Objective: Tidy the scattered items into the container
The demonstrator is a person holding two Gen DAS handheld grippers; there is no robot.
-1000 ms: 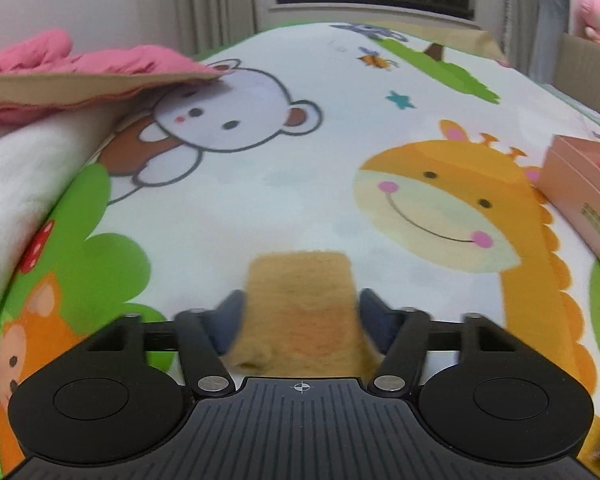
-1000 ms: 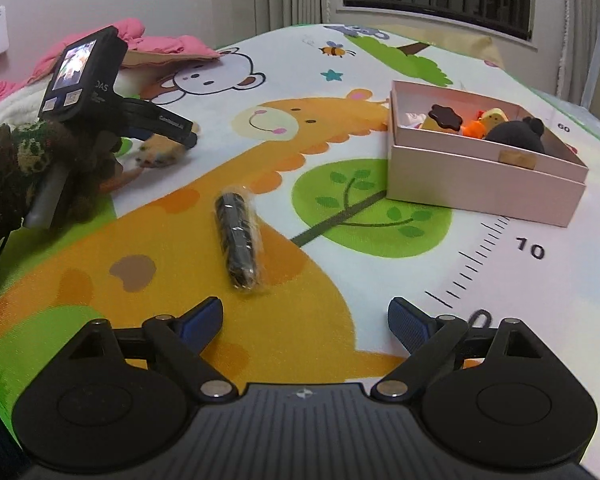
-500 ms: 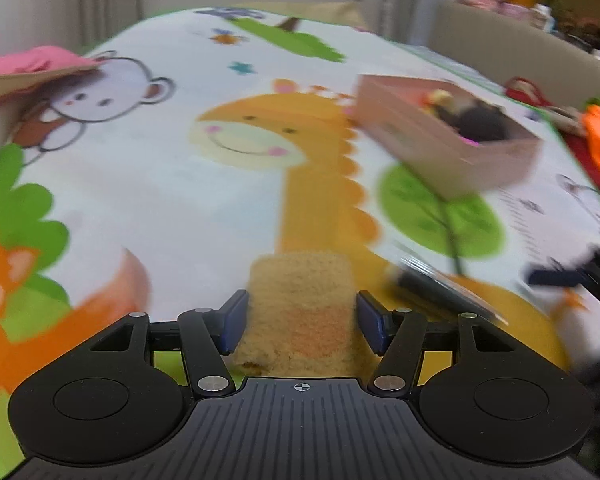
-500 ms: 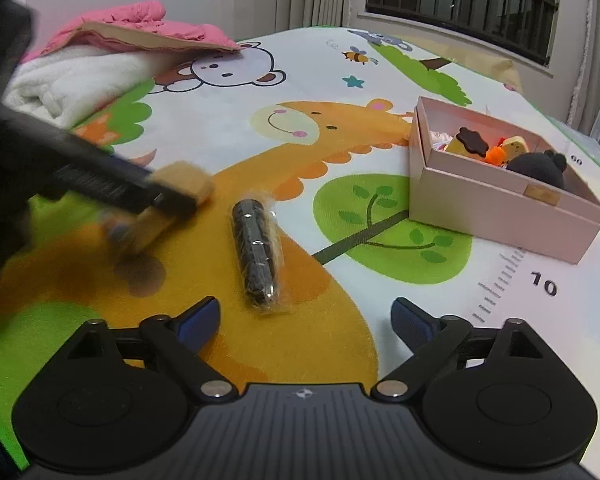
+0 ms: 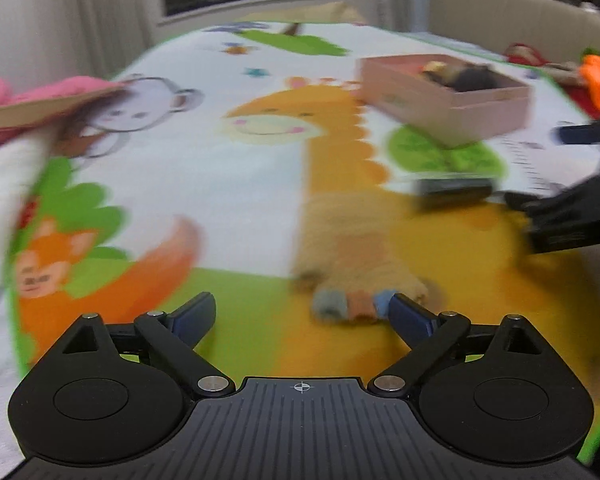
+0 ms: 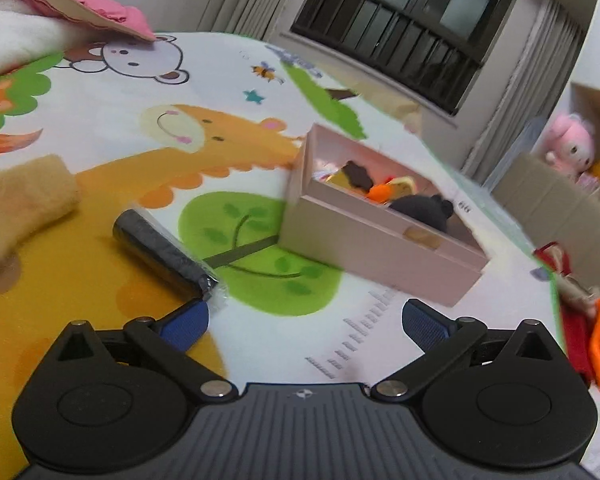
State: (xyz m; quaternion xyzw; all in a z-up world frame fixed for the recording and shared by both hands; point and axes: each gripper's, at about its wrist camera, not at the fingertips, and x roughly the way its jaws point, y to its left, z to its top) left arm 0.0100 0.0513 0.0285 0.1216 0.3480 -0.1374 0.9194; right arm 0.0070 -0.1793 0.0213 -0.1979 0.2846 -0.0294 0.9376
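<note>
Now letting go: left gripper (image 5: pixel 302 312) opening, sock (image 5: pixel 356 248) loose on the mat, not in the box (image 6: pixel 380 236). Right gripper (image 6: pixel 304 316) opening too, empty, beside the tube (image 6: pixel 162 250). Next, grab and carry over.

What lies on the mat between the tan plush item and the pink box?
A dark wrapped cylinder lies between the tan plush item and the pink box, clearest in the right wrist view.

Cartoon play mat (image 6: pixel 100 120) carries pink box (image 6: pixel 364 240), wrapped cylinder (image 6: pixel 160 248), tan plush (image 6: pixel 32 196)
</note>
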